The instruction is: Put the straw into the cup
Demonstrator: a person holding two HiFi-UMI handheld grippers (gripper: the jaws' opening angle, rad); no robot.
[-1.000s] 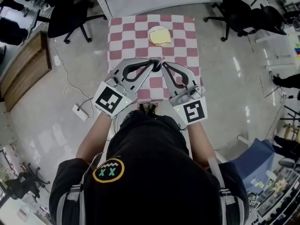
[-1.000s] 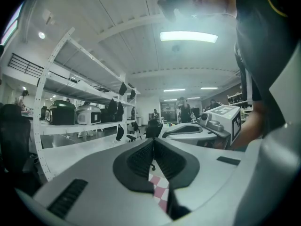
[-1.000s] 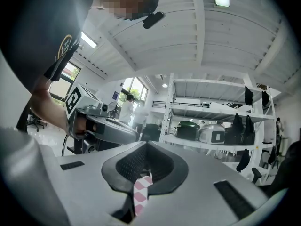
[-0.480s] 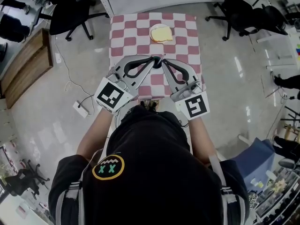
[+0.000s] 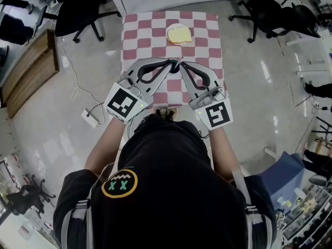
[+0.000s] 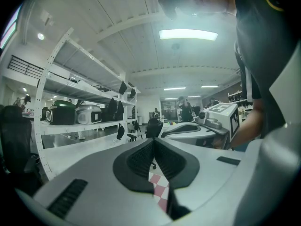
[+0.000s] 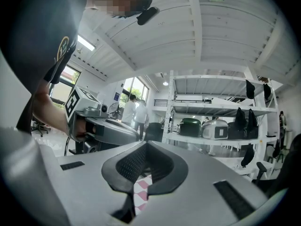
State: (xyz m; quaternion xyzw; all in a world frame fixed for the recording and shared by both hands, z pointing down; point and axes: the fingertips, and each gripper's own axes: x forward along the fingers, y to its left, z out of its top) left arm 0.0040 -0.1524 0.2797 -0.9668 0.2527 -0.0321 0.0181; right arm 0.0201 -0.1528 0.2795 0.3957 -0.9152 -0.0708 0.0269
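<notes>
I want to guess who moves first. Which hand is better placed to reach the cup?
Right, but only just: the cup sits a little to the right gripper's side. Both grippers are shut and empty; the left gripper is almost as near. No straw shows.

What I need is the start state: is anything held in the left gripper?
No; in its own view the left gripper is shut, its jaws meeting with nothing between them.
</notes>
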